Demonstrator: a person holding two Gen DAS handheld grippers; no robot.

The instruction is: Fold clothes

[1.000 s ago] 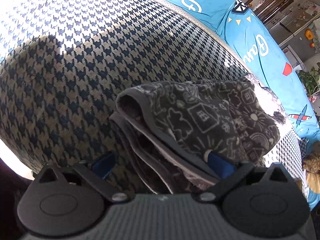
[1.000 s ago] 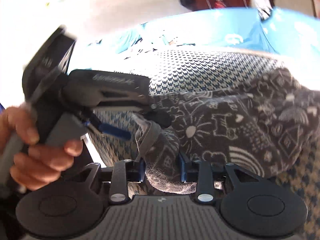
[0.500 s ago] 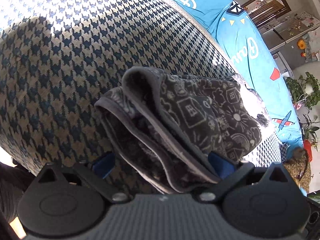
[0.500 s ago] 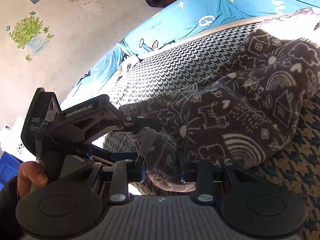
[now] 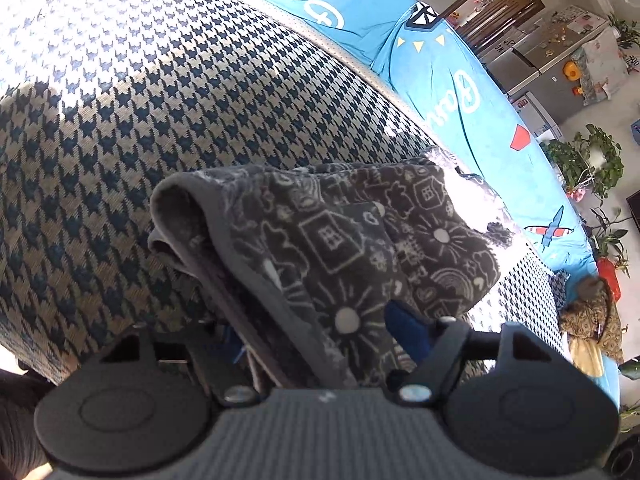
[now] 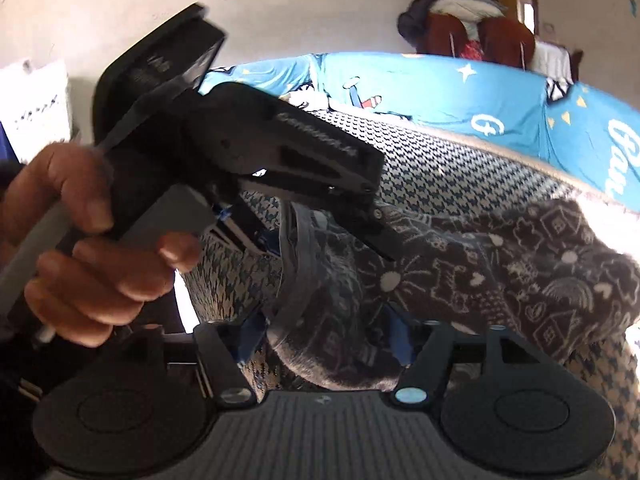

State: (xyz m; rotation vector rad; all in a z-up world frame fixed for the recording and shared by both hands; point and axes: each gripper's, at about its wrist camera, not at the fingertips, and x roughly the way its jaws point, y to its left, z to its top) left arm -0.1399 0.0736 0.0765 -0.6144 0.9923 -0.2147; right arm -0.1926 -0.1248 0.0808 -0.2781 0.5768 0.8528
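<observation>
Surroundings: a houndstooth cushion (image 5: pixel 168 112) in navy and tan carries the work; behind it runs a bright blue sofa cover (image 5: pixel 452 80) printed with white lettering, stars and small planes.
Far right: potted plants (image 5: pixel 588 164) and a cluttered cabinet (image 5: pixel 560 48) by the wall.
In the way: in the right wrist view the left tongs (image 6: pixel 340 224) and the hand (image 6: pixel 92 240) gripping them fill the left half and hide part of the cushion.
Garment: a dark grey fleece garment (image 5: pixel 340 248) drawn over with white houses, suns and rainbows, grey-banded hem, folded into a thick bundle.
Where it lies: on the cushion's near edge, its far end washed out by sunlight.
Left tongs: closing, the stacked hem between the blue pads (image 5: pixel 408 332).
Right tongs (image 6: pixel 324 340): opening, the rolled fold loose between them.
</observation>
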